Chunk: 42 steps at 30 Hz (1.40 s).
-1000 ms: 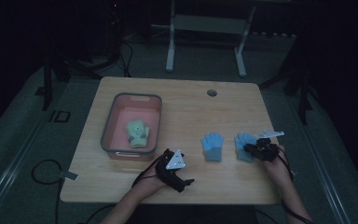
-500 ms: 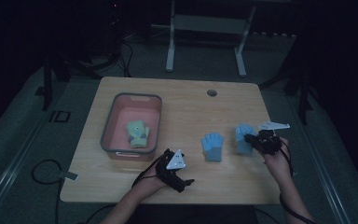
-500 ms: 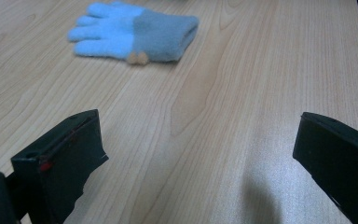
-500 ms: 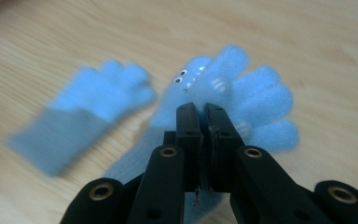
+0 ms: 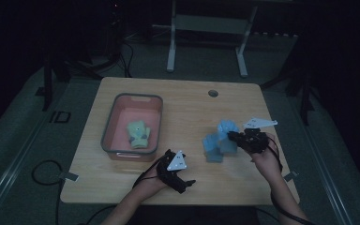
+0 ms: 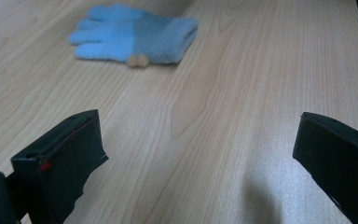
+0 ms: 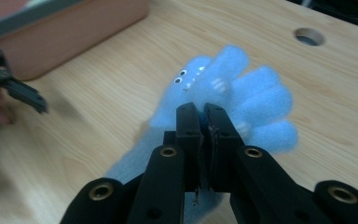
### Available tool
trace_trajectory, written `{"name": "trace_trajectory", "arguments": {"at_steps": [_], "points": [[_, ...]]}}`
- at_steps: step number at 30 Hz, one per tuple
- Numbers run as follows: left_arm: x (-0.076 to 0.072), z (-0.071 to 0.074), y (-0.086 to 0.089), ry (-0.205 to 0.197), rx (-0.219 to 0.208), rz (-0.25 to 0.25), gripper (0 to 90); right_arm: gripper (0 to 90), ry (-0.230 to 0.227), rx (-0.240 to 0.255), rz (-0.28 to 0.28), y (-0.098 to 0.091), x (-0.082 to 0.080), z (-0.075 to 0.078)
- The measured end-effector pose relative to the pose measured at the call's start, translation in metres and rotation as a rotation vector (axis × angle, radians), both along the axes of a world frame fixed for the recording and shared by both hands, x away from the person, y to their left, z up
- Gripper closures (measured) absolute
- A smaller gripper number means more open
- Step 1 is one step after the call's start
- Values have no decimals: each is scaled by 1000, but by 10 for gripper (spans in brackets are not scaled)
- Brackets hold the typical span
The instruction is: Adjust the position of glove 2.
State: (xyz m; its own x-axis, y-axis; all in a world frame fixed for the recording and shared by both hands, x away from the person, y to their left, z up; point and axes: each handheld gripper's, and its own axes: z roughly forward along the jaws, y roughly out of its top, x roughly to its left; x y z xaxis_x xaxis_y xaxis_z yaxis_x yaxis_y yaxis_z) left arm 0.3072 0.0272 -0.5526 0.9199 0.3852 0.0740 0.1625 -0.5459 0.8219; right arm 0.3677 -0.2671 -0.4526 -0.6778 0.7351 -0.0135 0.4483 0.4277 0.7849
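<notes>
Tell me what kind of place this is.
Probably a lab or studio set up for recording, not a home: a lone wooden desk stands on grey carpet in a dark room, cables trail across the floor, and a metal stand sits behind it.

left gripper [image 5: 190, 182]: black body, grey three-cornered plate on top, black cable trailing toward 7 o'clock, red marks on one jaw | right gripper [image 7: 203, 112]: black arms with brass-ringed holes, flat black pads, grey three-cornered plate, black cable along the forearm | forearms: bare, no sleeves
</notes>
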Motion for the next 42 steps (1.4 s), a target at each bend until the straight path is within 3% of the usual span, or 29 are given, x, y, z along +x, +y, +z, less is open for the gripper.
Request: {"name": "trace_trajectory", "arguments": {"at_steps": [6, 12, 14, 27, 33, 37, 42], "points": [[0, 0, 1, 5, 0, 3, 16, 854, 27, -26, 35, 20, 1, -10], [0, 1, 1, 4, 2, 2, 16, 853, 76, -32, 65, 31, 7, -28], [0, 1, 1, 7, -4, 3, 16, 852, 93, -55, 68, 33, 9, -36], [0, 1, 1, 4, -4, 12, 16, 823, 187, -116, 69, 35, 26, -73], [-1, 3, 1, -15, -17, 10, 16, 795, 195, -97, 65, 34, 27, -79], [-1, 3, 1, -24, -27, 7, 16, 604, 177, -88, 60, 31, 23, -71], [-1, 5, 1, -22, -38, 19, 17, 427, 164, -60, 70, 22, 18, -63]]}}
